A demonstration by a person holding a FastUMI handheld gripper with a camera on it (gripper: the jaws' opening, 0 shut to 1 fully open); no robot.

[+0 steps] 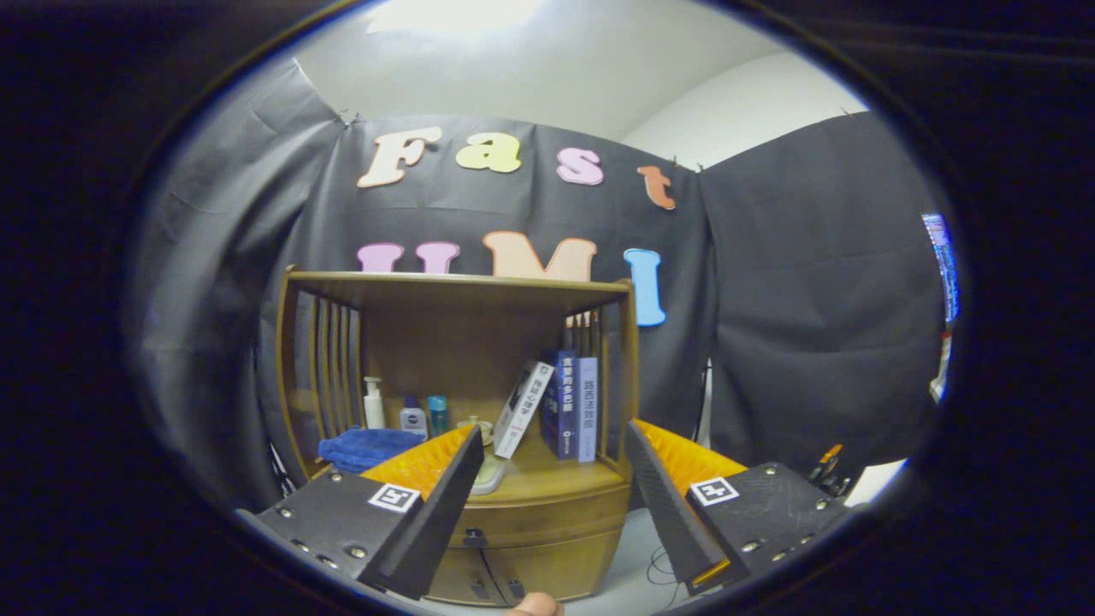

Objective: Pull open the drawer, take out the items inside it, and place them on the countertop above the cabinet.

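Note:
A small wooden cabinet stands ahead of me against the booth wall. Its drawer is shut, with a dark handle on its front, and two lower doors sit below it. The countertop above the drawer lies inside an open shelf with slatted sides. My gripper is open, its fingers spread wide on either side of the countertop and holding nothing. The drawer front lies between and slightly below the fingertips, still some way off.
On the countertop stand a white pump bottle, two small bottles, a folded blue cloth, a pale dish and several books leaning at the right. A fingertip shows below the cabinet.

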